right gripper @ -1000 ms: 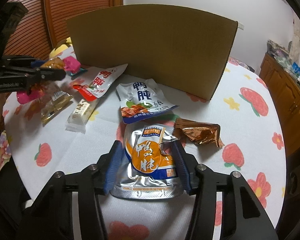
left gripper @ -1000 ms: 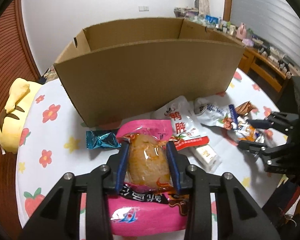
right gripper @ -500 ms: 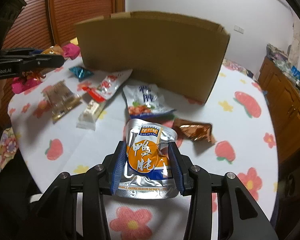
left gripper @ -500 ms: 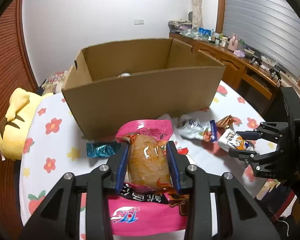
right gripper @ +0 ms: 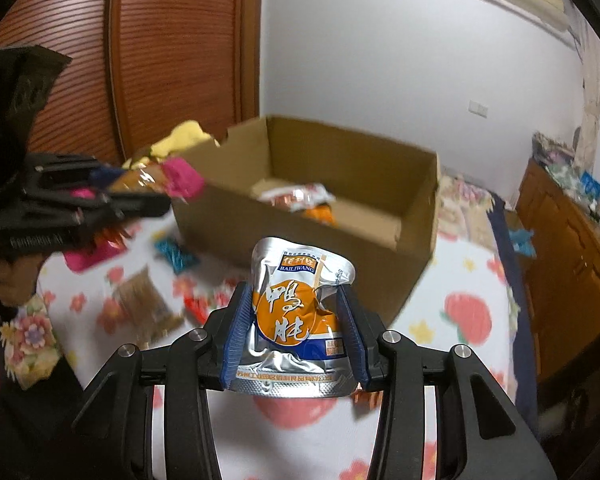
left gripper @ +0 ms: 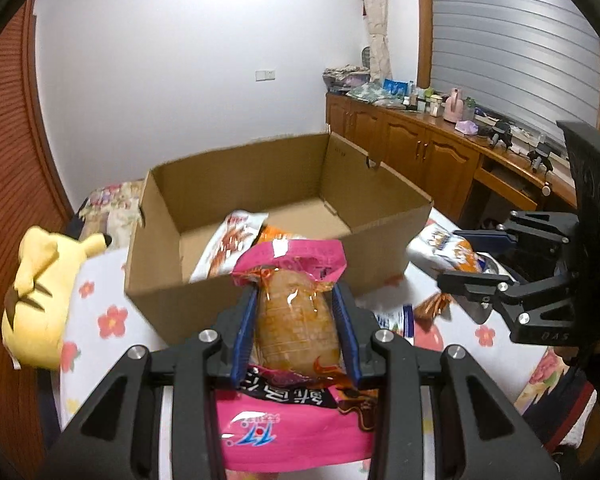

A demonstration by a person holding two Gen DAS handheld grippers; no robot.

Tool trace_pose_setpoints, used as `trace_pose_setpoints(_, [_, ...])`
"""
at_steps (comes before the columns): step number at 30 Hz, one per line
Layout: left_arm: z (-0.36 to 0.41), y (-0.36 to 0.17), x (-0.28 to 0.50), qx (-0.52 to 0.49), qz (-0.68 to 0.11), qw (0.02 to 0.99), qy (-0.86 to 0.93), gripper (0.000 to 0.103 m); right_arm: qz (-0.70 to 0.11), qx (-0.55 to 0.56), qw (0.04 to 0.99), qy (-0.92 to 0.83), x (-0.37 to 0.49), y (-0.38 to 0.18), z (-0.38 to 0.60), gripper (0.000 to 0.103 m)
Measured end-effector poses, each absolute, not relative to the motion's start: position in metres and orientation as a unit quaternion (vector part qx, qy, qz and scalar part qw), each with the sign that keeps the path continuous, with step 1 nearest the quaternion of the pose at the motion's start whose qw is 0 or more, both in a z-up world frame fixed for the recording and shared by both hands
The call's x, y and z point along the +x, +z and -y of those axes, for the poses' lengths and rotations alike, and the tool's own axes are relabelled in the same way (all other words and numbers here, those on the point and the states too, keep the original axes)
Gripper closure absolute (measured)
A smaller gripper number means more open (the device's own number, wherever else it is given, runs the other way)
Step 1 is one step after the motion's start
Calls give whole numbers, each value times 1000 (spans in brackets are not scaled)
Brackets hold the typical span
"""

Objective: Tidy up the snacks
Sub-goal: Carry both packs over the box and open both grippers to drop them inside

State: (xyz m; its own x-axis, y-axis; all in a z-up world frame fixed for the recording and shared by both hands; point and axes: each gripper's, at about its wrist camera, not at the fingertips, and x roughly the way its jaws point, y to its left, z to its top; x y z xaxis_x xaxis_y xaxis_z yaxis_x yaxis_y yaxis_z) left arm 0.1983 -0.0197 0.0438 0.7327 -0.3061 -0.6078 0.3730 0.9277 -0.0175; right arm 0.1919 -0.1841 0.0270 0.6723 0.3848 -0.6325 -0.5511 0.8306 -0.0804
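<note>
My left gripper (left gripper: 296, 300) is shut on a pink snack packet (left gripper: 296, 320) with an orange-brown piece inside, held in the air in front of the open cardboard box (left gripper: 380, 248). My right gripper (right gripper: 296, 300) is shut on a silver and orange pouch (right gripper: 296, 312), also lifted, facing the box (right gripper: 416, 216). The box holds a few snack packets (left gripper: 232, 240), also seen in the right wrist view (right gripper: 300, 196). The right gripper with its pouch shows in the left wrist view (left gripper: 476, 256); the left gripper shows in the right wrist view (right gripper: 112, 196).
Loose snacks lie on the flowered tablecloth (right gripper: 468, 316): a blue foil packet (right gripper: 176, 252), a brown packet (right gripper: 144, 304), a red one (right gripper: 196, 304). A yellow plush toy (left gripper: 44, 280) sits left of the box. A wooden sideboard (left gripper: 432, 148) stands behind.
Both grippers have risen well above the table with their packets and now look down into the box. The right pouch has left the tablecloth.
</note>
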Motion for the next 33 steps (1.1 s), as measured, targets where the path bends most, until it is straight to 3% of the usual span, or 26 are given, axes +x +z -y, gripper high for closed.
trace_pose_setpoints(12, [19,72,264,58,-310,933,-176,68,-296,-137,901,284,258,50,159,59])
trace_pose_setpoints(33, [24,36,336,54,-353,922,-148,68,-338,-118,890,281,333,24,163,55])
